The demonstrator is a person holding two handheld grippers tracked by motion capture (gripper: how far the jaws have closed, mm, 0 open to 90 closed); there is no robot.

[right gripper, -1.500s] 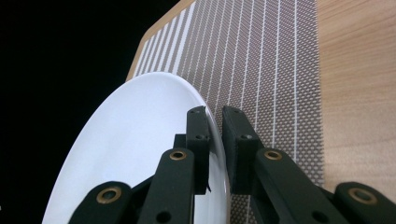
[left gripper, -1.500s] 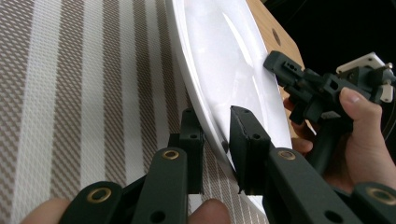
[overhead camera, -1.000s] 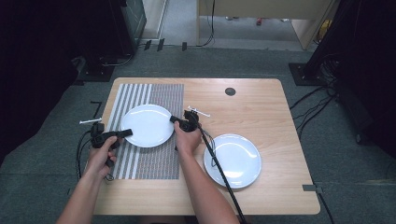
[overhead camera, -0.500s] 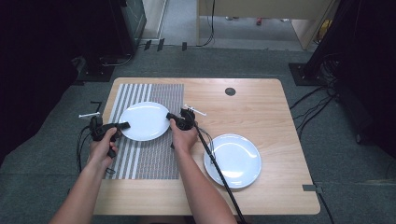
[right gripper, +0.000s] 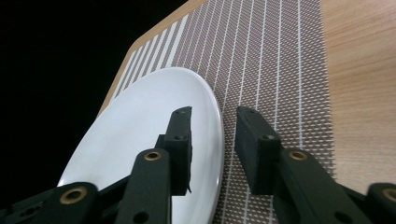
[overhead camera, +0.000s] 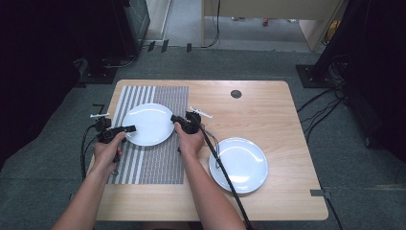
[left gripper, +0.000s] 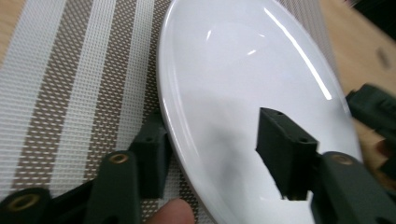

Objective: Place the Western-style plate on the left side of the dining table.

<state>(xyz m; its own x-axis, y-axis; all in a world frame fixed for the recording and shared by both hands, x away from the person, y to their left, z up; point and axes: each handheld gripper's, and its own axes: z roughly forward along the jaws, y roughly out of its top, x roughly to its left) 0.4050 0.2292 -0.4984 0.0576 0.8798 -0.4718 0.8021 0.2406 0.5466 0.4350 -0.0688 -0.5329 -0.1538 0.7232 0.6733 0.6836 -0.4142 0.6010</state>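
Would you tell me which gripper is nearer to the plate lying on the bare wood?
Right. The right gripper sits just up-left of that plate; the left gripper is farther off.

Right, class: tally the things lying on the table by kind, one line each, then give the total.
White plates: 2, one on the mat and one on the bare wood
Striped placemat: 1
Total: 3

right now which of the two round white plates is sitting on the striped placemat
The round white plate at the left, between the left gripper and the right gripper, lies on the striped woven placemat. The other white plate rests on bare wooden table.
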